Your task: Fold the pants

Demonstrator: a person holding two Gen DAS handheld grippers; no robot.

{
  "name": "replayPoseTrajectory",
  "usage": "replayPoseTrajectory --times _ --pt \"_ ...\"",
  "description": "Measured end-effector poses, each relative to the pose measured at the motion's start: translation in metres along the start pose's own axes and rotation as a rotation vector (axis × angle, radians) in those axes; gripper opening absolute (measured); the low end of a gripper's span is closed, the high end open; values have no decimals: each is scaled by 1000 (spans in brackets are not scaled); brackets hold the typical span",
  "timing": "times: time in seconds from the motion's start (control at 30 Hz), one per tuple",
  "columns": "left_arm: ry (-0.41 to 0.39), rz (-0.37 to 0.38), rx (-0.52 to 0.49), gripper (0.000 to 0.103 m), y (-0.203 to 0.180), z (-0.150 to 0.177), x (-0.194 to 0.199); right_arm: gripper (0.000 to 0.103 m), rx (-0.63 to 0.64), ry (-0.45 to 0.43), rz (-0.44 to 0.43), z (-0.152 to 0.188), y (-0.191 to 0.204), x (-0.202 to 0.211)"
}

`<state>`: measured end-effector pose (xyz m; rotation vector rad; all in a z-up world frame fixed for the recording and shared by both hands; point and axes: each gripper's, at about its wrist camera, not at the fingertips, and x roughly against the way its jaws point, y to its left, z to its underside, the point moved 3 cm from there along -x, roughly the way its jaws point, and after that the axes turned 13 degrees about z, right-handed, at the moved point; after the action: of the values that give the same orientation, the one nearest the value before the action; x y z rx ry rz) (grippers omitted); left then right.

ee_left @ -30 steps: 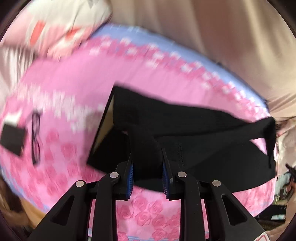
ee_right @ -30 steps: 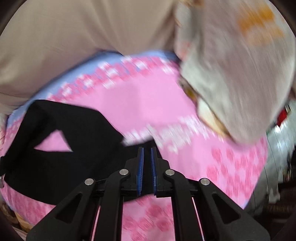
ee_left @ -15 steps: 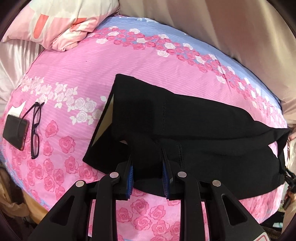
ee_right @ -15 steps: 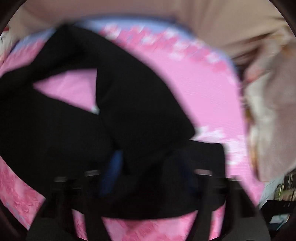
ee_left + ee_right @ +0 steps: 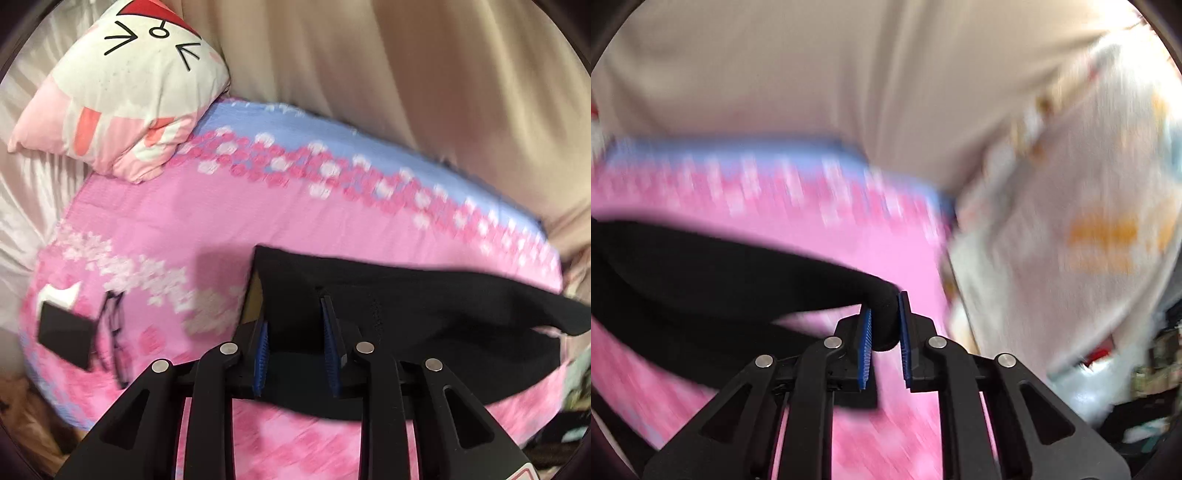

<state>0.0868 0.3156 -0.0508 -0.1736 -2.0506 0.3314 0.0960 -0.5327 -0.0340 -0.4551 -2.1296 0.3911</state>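
Above the pink floral bed, the black pants hang lifted between both claws: the left claw is clamped on one end, while the right claw is closing on the other end's bunched fabric.

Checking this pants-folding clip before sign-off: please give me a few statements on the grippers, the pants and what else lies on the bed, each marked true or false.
1. The left gripper has black pants fabric between its pads. True.
2. The right gripper is empty. False: its jaws are closing with a bunched edge of the pants between the blue pads.
3. The bedsheet is plain white. False: it is pink with a rose print and a blue border.
4. A pair of glasses lies on the sheet beside a dark flat object. True.
5. The cartoon-face pillow lies on top of the pants. False: it lies at the bed's far corner, apart from them.
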Motion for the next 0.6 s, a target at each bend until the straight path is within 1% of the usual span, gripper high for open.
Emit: replayPoseTrajectory --times 0.03,0.1,0.13,0.17,0.2,0.23,0.27,0.3,0.33,0.37,0.4,0.43,0.47,0.5,0.53,0.57,0.6 --pt "42 -15 -5 24 9 14 -7 15 2 70 -10 21 2 -19" --pt "104 -43 12 26 23 34 -24 20 -30 242 -42 68 14 -72" --pt "151 -73 40 26 34 50 -42 23 -52 302 -56 85 22 -91" --pt "176 -96 56 26 41 61 -52 24 -80 355 -61 101 32 -107" --pt "207 -123 78 26 47 73 -65 25 -104 370 -51 107 37 -112" --pt "225 -135 92 27 50 82 -73 25 -149 355 -40 108 39 -110" --pt "226 -142 93 28 51 87 -75 25 -180 340 -33 106 36 -104" --pt "214 -147 77 29 50 90 -73 32 -202 330 -31 104 32 -99" --pt "197 -155 60 41 49 92 -69 43 -225 319 -24 100 26 -94" --pt "177 -188 39 49 49 94 -62 47 -240 304 -1 97 19 -85" --pt "157 -209 26 60 51 96 -53 53 -246 289 18 93 14 -76" --pt "144 -216 17 69 52 97 -47 57 -245 274 32 89 12 -68" --pt "129 -242 6 69 57 101 -36 59 -251 250 64 83 8 -57" --pt "115 -286 7 69 64 104 -27 59 -278 227 84 79 5 -48" --pt "109 -314 24 67 73 105 -17 60 -321 198 93 68 3 -36" --pt "97 -310 41 67 78 104 -8 60 -370 141 45 51 11 -18" --pt "61 -289 62 66 79 102 4 60 -378 90 -22 35 24 -2"
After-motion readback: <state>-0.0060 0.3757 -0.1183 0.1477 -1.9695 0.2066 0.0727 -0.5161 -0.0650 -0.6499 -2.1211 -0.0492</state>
